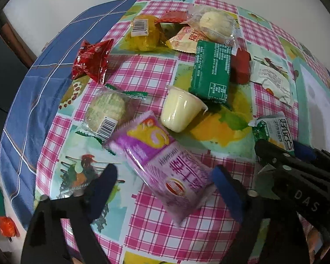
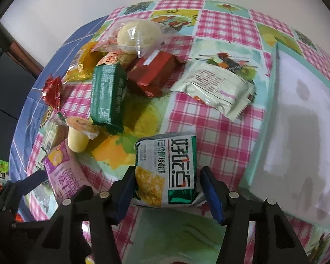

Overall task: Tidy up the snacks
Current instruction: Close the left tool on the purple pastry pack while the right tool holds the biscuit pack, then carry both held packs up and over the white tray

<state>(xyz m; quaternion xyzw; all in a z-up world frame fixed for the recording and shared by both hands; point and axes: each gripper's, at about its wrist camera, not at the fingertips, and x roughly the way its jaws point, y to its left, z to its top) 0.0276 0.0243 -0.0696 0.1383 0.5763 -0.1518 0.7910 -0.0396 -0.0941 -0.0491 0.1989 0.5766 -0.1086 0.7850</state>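
A purple snack packet lies on the checked tablecloth between the fingers of my left gripper. This gripper is open: the right pad is at the packet's edge and the left pad stands clear of it. A green-and-white snack packet lies flat between the fingers of my right gripper. The left pad touches its side, while a sliver of cloth shows before the right pad. A cream pudding cup lies on its side beyond the purple packet.
More snacks are piled at the back: a green pack, a red pack, a red foil packet, round cakes in clear wrap, a pale packet. A white box with a teal rim stands at the right. A blue cloth covers the left edge.
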